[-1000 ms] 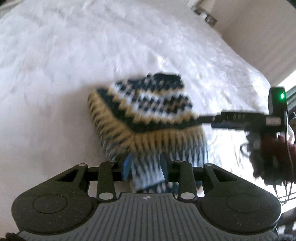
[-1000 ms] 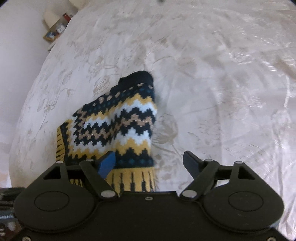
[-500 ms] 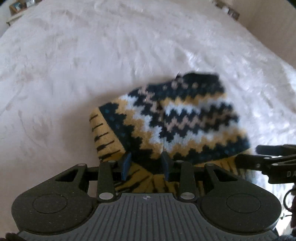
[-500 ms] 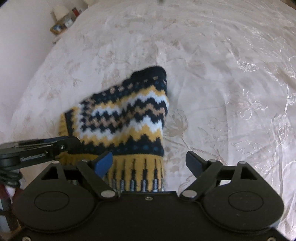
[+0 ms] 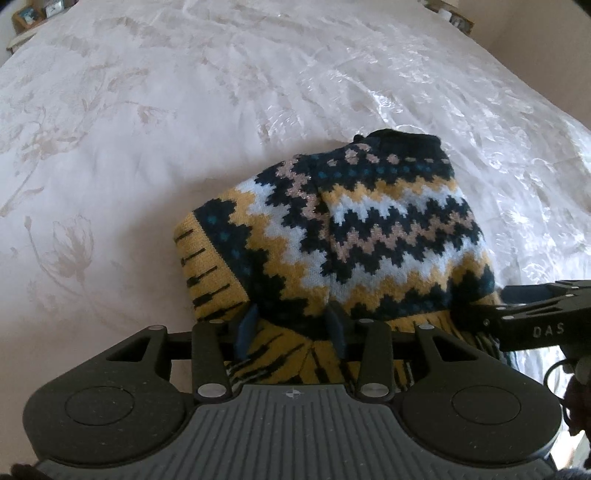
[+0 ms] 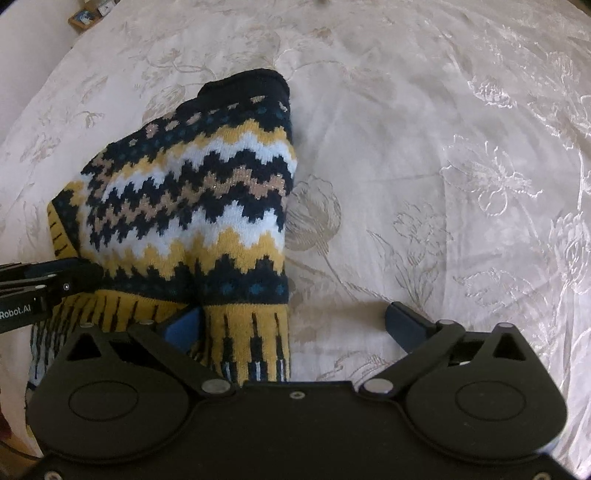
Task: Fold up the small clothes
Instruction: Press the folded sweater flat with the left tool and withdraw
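Note:
A small knitted sweater [image 5: 369, 229] with navy, yellow, white and beige zigzags lies folded on the white bedspread [image 5: 166, 129]. My left gripper [image 5: 291, 326] points steeply down at its yellow striped hem. Its jaws are opening, the hem lies slack between the blue pads, and nothing presses on it. In the right wrist view the sweater [image 6: 192, 192] fills the left half. My right gripper [image 6: 293, 326] is spread wide and still opening: one finger rests by the hem, the other over bare bedspread [image 6: 443, 166]. Each gripper shows at the edge of the other's view: the right gripper [image 5: 535, 317], the left gripper [image 6: 40, 288].
The embroidered bedspread stretches far beyond the sweater on all sides. Small items stand on a bedside shelf [image 5: 33, 14] at the far corner, also seen as a shelf [image 6: 88, 11] in the right wrist view. A pale wall [image 5: 546, 55] borders the bed.
Both grippers came down and the sweater's lifted part settled flat on the bed. The right jaws spread much wider off the hem; the left jaws widened a little.

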{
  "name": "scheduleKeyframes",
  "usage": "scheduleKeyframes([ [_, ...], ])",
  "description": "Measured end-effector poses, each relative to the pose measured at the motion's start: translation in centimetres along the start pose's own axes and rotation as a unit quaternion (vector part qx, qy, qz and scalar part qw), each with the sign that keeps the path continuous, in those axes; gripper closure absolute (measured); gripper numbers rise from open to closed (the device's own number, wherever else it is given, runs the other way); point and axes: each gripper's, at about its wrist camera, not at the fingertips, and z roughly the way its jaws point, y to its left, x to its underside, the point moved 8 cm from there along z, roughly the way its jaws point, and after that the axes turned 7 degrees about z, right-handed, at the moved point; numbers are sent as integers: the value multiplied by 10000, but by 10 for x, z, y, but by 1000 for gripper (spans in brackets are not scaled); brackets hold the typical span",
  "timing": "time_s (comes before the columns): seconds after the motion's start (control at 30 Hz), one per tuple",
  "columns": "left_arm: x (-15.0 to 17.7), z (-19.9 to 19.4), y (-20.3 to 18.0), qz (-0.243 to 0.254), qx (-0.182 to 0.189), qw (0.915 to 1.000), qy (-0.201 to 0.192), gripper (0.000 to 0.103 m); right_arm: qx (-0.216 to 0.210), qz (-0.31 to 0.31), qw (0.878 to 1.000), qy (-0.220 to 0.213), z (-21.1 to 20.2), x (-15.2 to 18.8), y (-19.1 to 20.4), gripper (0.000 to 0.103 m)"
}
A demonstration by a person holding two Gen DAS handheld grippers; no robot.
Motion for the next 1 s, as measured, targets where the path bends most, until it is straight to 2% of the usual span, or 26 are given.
scheduleKeyframes([
  [0.1,5,-16,-3,129,-85,9998,-155,61,-39,75,9999,-80,-9,1,1,1],
  [0.27,30,-24,-3,211,-173,9995,-130,57,-118,154,9996,-180,-25,11,-3,1],
  [0.43,43,-30,5,-139,-238,9996,-115,47,-164,151,9996,-194,-32,27,-9,1],
  [0.67,54,-55,11,-540,-588,9963,-313,48,-225,15,9994,-281,-47,42,-16,1],
  [0.8,61,-87,4,-768,-827,9919,-588,46,-400,-12,9977,-540,-72,50,-19,1],
  [0.87,62,-98,-5,-793,-822,9916,-606,35,-519,-15,9962,-697,-88,52,-20,1],
  [0.93,63,-107,-13,-828,-872,9910,-590,18,-625,7,9944,-857,-103,54,-20,1],
  [1.0,65,-117,-22,-799,-1017,9897,-608,10,-653,2,9929,-997,-117,56,-19,1],
])
